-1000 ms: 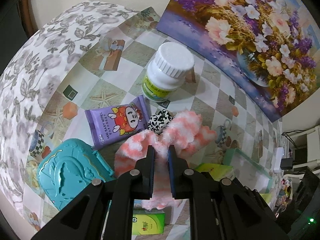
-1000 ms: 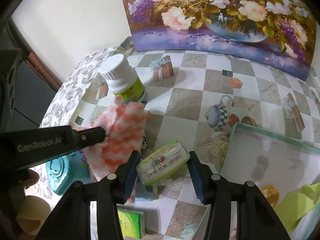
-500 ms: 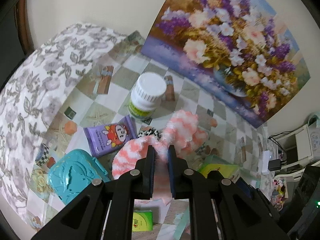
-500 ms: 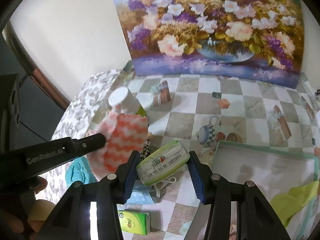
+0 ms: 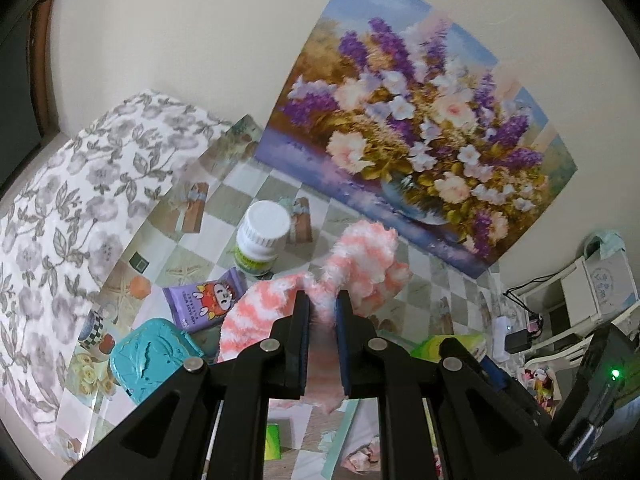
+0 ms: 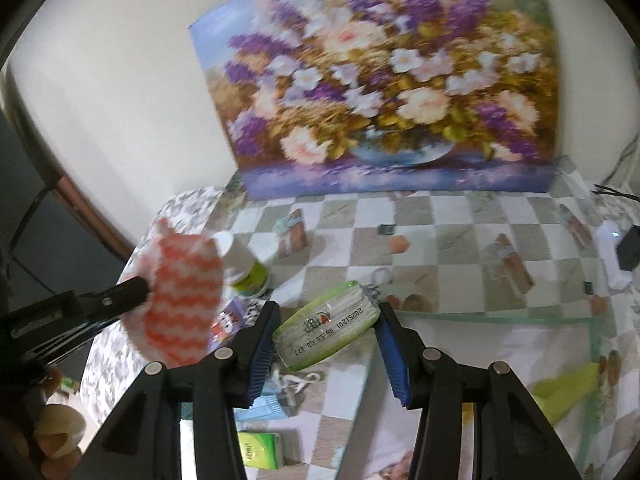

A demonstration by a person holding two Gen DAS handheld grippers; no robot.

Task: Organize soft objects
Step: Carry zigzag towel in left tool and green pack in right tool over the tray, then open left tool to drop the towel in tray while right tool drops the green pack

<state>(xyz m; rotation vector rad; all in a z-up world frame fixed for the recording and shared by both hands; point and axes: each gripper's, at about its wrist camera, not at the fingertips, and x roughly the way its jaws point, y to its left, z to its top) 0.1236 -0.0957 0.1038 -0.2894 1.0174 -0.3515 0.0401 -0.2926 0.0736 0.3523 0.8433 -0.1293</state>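
Left wrist view: left gripper (image 5: 322,308) has its jaws nearly together, pinching a fluffy pink-and-white zigzag sock (image 5: 360,264) at mid-length. One end flops up past the fingertips, the other droops to the left over the checkered tablecloth (image 5: 224,216). Sock is off the table, above a purple cartoon snack packet (image 5: 202,300) and a white-capped pill bottle with green label (image 5: 260,240). Teal moulded plastic case (image 5: 150,360) sits lower left, near the packet.

Right wrist view: right gripper (image 6: 326,330) jaws are spread wide and clamped on the two ends of a green plastic-wrapped tissue pack (image 6: 330,326), held tilted, right end higher. Pack is lifted, hanging over the left edge of a pale green-rimmed shallow tray (image 6: 520,314); a yellow-green cloth (image 6: 568,388) lies in the tray at right. Same sock shows left of the pack, held in the other gripper. Small green box (image 6: 258,448) lies on the table below. Floral painting (image 6: 384,92) leans against the wall behind.
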